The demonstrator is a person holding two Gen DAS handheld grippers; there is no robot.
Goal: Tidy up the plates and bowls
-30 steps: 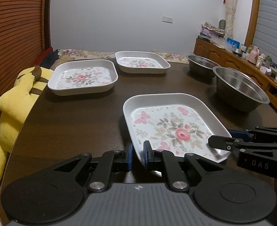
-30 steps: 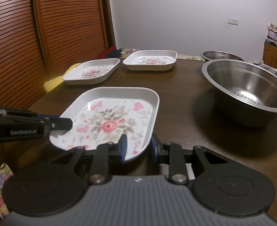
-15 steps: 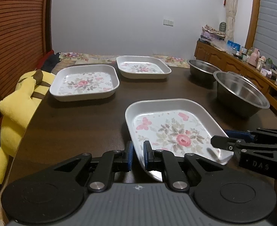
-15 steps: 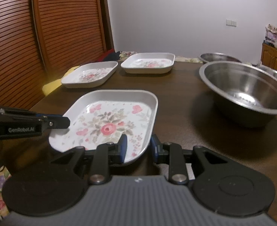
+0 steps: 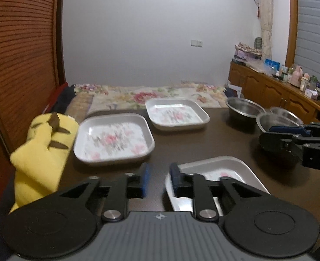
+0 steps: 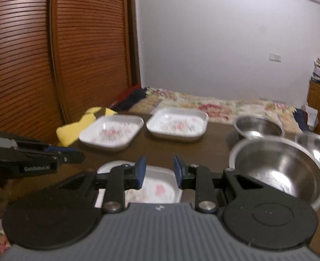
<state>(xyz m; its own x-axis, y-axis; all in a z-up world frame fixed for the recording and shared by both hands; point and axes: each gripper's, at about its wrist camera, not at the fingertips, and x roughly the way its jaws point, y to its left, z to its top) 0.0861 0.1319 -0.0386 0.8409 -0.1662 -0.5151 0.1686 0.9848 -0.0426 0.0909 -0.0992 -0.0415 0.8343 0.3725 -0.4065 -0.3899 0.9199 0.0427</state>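
My left gripper (image 5: 158, 179) is open above the near flowery plate (image 5: 234, 169) on the dark tabletop (image 5: 220, 143). My right gripper (image 6: 159, 171) is open over it too. The big steel bowl (image 6: 277, 169) sits just right.

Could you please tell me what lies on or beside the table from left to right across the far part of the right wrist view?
yellow plush toy → left floral plate → right floral plate → far steel bowl → small steel bowl
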